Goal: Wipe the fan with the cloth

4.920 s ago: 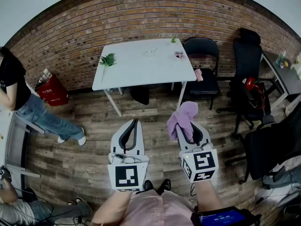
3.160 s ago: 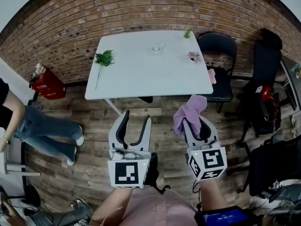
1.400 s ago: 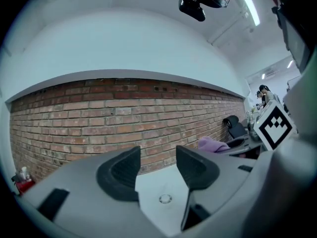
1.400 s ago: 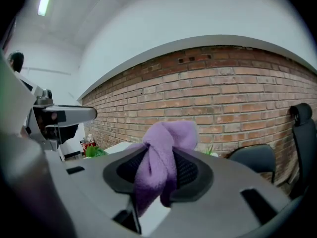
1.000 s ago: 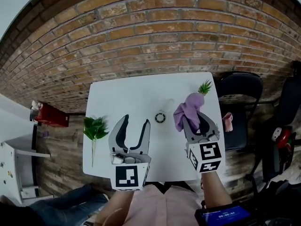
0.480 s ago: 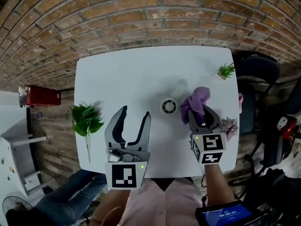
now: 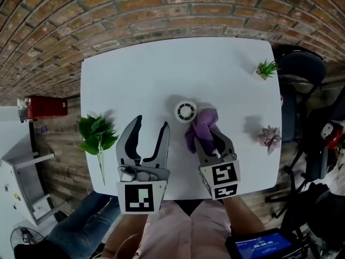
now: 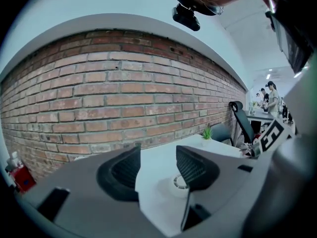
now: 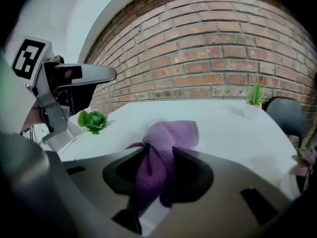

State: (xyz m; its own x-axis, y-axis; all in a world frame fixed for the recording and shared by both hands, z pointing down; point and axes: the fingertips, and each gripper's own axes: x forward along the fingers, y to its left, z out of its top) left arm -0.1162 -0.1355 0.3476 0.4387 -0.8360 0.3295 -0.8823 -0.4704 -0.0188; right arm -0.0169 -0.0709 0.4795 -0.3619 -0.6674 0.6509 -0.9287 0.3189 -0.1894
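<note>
Room: brick wall [image 7: 161, 7] behind, wood floor on both sides.
Worktop [image 7: 135, 69]: white; leafy sprig [image 7: 97, 135] by the left edge, potted plant [image 7: 266, 68] at the far right corner, pink flower [image 7: 269, 136] by the right edge.
My left gripper [image 7: 150, 122]: jaws moderately apart, nothing between the pads.
Fan [image 7: 185, 111]: small, round, mid-worktop.
My right gripper [image 7: 205, 138]: jaws clamped on the purple cloth [image 7: 198, 127], just right of the fan.
Open room: bare surface from the fan to the far edge.
Hidden: my right fingertips, under the cloth; cannot tell whether the cloth touches the fan.
</note>
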